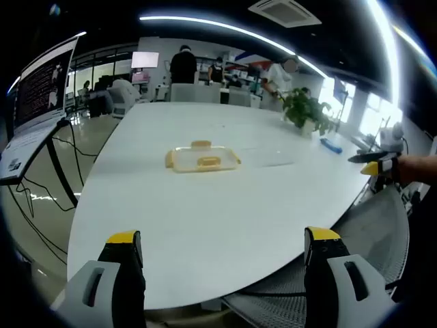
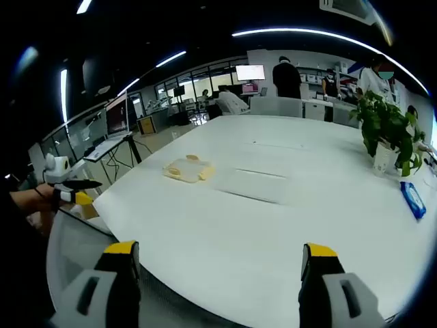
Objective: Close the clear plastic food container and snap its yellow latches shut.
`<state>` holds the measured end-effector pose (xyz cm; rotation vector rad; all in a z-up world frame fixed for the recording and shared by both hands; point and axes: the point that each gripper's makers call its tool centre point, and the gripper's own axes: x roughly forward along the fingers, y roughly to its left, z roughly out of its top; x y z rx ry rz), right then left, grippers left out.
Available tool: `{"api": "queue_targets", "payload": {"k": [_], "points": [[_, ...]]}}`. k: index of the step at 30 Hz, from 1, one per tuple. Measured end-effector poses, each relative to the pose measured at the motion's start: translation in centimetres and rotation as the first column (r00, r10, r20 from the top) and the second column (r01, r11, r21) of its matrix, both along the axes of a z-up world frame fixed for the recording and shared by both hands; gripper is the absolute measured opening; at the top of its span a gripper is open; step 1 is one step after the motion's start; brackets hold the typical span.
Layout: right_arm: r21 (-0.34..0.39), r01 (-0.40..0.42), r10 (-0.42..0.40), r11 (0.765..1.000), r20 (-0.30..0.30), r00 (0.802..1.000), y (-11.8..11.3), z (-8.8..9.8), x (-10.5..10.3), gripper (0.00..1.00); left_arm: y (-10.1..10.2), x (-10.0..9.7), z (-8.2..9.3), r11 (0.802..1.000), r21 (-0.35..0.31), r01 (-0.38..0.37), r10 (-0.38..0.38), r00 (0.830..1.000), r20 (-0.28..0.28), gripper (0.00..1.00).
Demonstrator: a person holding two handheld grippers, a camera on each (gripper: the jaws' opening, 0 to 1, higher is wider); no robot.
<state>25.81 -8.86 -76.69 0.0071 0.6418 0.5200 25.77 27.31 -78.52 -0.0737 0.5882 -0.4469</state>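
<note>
left gripper view is showing the left gripper [image 1: 222, 256] being held above the near edge of a white table [image 1: 225, 205], its two yellow-tipped jaws spread wide apart with nothing between them. well ahead, out on the tabletop, a clear food container [image 1: 201, 158] with yellow latches is lying flat, apart from both tools. whether its latches are snapped down cannot be told at this distance. a mesh chair [image 1: 372, 239] is tucked in below the table edge on the right, and the right gripper [image 1: 372, 162] is being carried in from that side over the table's edge. a potted plant [image 1: 305, 109] is standing farther back, and a laptop on a stand [image 1: 37, 102] is seen off to the left.

right gripper view is showing the right gripper [image 2: 217, 254] with its jaws likewise released and parted, gripping nothing. the container [image 2: 188, 169] is seen across the table [image 2: 273, 225], and the plant [image 2: 388, 130] is standing at the right with a blue packet [image 2: 413, 199] lying near it. the left gripper [image 2: 72, 191] is being held by a hand at the left edge, near the chair back [image 2: 75, 249].
</note>
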Motion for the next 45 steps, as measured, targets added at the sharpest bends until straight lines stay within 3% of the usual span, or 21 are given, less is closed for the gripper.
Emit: {"api": "queue_targets", "payload": {"k": [8, 17, 33, 45], "points": [[-0.020, 0.011, -0.011, 1.000, -0.001, 1.000, -0.7, -0.4, 0.4, 0.99, 0.5, 0.4, 0.1, 1.000, 0.006, -0.010, 0.010, 1.000, 0.007, 0.97], [-0.012, -0.004, 0.004, 1.000, 0.010, 1.000, 0.1, 0.1, 1.5, 0.99, 0.4, 1.0, 0.0, 1.000, 0.005, -0.015, 0.015, 1.000, 0.010, 0.98], [-0.010, -0.046, 0.046, 0.999, -0.010, 0.999, 1.5, -0.6, 2.9, 0.98, 1.2, 1.5, -0.5, 0.999, 0.009, -0.040, 0.040, 0.999, -0.005, 0.98], [0.003, -0.033, 0.034, 0.999, -0.022, 0.999, 1.6, -1.2, 3.5, 0.97, 1.4, 2.1, -1.2, 0.999, 0.024, -0.031, 0.031, 0.999, -0.022, 0.96]]}}
